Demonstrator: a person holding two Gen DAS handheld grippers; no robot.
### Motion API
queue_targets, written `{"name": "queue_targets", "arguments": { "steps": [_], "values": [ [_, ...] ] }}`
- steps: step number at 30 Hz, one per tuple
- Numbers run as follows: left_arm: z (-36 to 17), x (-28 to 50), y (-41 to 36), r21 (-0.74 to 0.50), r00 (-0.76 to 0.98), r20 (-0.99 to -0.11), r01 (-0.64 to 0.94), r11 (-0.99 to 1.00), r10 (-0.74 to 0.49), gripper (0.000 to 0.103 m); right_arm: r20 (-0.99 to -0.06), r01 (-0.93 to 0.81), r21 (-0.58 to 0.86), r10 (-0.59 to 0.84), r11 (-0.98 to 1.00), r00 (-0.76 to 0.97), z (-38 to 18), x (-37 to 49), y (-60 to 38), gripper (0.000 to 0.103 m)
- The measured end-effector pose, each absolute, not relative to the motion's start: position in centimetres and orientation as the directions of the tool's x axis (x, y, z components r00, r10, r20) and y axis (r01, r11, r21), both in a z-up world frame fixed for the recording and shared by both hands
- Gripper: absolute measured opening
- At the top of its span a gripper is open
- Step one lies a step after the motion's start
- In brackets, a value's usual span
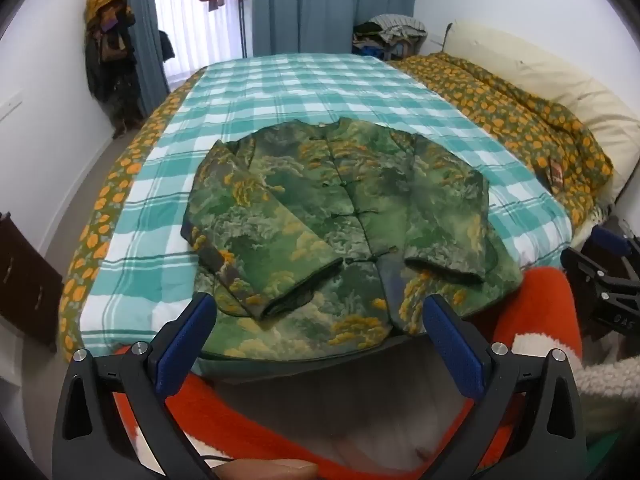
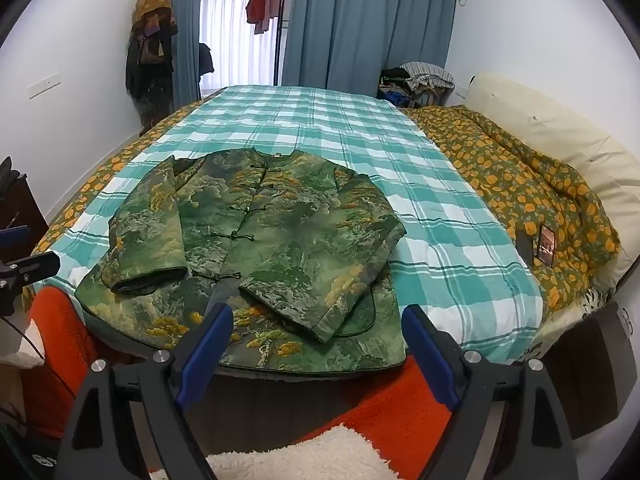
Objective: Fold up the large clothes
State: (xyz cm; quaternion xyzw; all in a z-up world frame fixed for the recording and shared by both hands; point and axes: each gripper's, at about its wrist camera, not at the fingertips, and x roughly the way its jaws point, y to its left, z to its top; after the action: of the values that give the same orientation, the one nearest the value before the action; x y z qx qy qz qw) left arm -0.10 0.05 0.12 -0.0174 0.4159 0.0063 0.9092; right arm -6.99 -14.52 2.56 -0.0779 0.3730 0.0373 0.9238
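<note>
Both claws, left [image 1: 316,320] and right [image 2: 318,330], gape empty before the jacket [image 1: 340,216] on the bed [image 1: 280,80]; sleeves lie folded inward, body fold remains.

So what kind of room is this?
Most likely a bedroom: a large bed with a teal checked sheet, a cream pillow, blue curtains, and a green patterned jacket laid out for folding.

I see a matt quilted-cloth jacket [image 2: 256,248] on a woven checked bedsheet [image 2: 420,200], beside my grippers' textured blue pads [image 2: 204,356].
</note>
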Motion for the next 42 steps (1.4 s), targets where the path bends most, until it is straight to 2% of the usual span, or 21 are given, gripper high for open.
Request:
{"name": "queue_targets", "arguments": {
  "steps": [15,42],
  "values": [
    [-0.2,-0.2,0.1,-0.031,0.652,-0.758,-0.025,0.999,-0.007,0.103,-0.694,-0.140,-0.107,0.027,0.984,0.720,3.3,-7.4,-13.8,0.088],
    [-1.1,-0.7,-0.6,-0.030,0.644,-0.765,-0.025,0.999,-0.007,0.103,-0.707,-0.149,-0.087,0.044,0.985,0.706,1.5,-7.3,-14.2,0.088]
  ]
}}
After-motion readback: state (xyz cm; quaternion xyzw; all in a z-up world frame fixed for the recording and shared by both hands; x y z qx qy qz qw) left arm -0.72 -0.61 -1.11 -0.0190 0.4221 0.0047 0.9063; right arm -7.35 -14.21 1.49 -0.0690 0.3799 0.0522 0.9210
